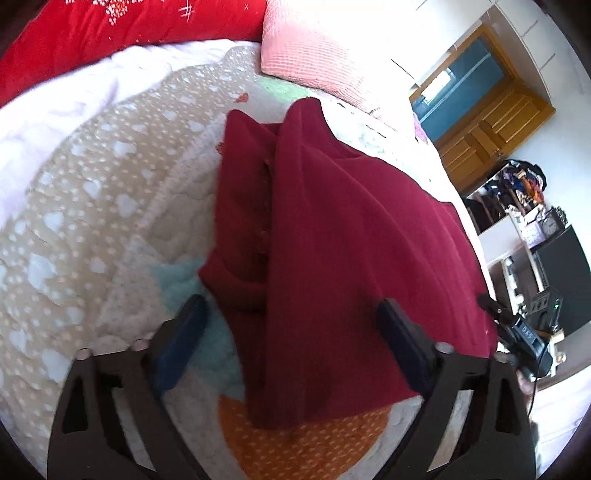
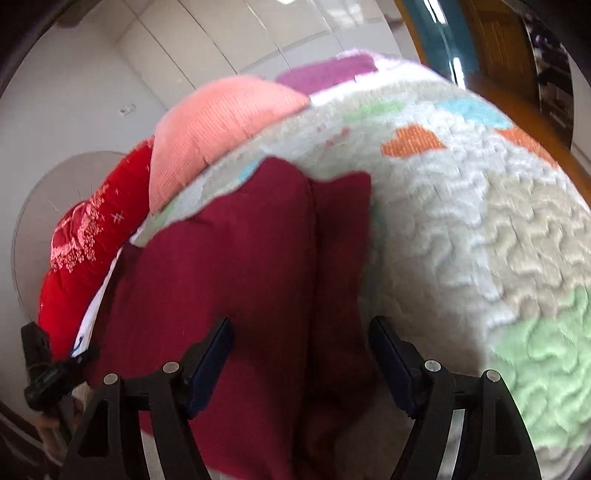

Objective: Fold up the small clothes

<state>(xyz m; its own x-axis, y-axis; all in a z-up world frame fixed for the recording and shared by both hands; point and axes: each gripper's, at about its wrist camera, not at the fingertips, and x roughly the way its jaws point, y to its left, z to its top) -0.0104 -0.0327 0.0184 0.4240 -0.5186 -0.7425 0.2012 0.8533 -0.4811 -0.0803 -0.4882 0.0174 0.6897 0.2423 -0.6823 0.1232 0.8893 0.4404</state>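
On the quilted bed (image 1: 110,192), both tongs (image 1: 288,332) (image 2: 301,354) gape, gripping nothing, so the loosely folded maroon garment (image 1: 332,240) could slump apart.

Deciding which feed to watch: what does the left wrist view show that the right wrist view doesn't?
Left wrist only: a wooden cabinet, cluttered shelves, and the other claw at the garment's right edge. Right wrist only: a purple patch behind the pink pillow. Both: the dark red garment on the patterned quilt, red cushion, and open claws, left, right.
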